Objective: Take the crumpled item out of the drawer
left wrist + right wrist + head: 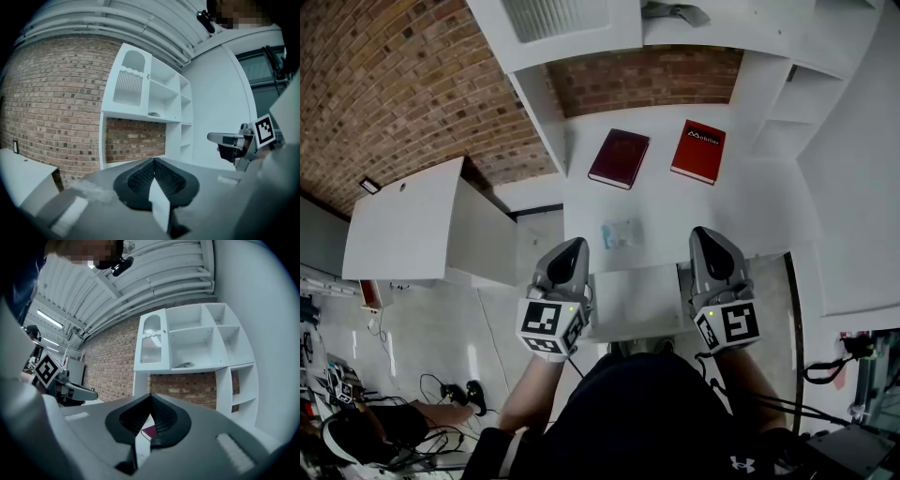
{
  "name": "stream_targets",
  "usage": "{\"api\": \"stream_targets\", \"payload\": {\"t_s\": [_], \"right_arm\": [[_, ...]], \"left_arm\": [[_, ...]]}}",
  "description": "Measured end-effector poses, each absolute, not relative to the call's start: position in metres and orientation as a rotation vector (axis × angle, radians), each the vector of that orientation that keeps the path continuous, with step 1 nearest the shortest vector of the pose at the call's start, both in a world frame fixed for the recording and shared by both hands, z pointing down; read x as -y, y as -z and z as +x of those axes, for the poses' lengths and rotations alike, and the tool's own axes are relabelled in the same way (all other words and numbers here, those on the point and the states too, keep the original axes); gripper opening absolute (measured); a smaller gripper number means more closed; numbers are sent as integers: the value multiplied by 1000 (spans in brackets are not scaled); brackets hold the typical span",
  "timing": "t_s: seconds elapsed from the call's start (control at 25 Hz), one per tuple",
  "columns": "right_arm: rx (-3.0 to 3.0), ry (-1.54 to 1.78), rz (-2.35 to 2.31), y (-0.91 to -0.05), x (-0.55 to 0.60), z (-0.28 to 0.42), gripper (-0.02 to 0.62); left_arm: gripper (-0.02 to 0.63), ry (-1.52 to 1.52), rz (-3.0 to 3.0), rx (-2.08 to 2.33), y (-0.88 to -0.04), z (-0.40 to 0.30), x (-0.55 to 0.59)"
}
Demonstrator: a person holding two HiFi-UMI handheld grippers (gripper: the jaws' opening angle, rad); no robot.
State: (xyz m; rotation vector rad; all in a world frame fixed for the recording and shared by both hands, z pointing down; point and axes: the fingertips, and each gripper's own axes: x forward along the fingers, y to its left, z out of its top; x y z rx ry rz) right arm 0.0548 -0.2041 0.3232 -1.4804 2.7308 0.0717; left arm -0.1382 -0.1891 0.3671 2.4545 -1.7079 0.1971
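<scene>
Left hand-held gripper [573,247] and right hand-held gripper [704,234] are held side by side, well apart. Both point away from the body toward the far side, roughly level, the left dipped slightly. Left jaws are pressed together tip to tip, empty. Right jaws also meet at the tips, gripping nothing. The left marker cube [550,325] and right marker cube [727,325] sit at the near ends, facing up. The bare left forearm [528,398] and right forearm [752,375] run back from the grippers toward the torso, which is in dark clothing, with the elbows close in.
</scene>
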Motion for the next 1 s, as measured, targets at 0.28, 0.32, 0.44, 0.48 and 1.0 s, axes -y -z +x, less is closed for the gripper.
{"api": "stream_targets", "payload": {"t_s": [0.28, 0.32, 0.44, 0.48, 1.0], "right_arm": [[-2734, -44, -1445, -324, 200, 54, 2], [-2736, -42, -1441, -323, 200, 54, 2], [-2739, -41, -1435, -324, 198, 54, 2], [-2739, -41, -1434, -324, 197, 54, 2], [-2745, -26, -1423, -326, 187, 60, 2]], "left_arm": [[3, -205, 2446, 1702, -373, -140, 185], [3, -206, 2445, 1697, -374, -139, 185], [3, -217, 2446, 1691, -377, -137, 183], [3, -230, 2450, 1693, -378, -136, 183], [3, -254, 2452, 1700, -377, -128, 176]]}}
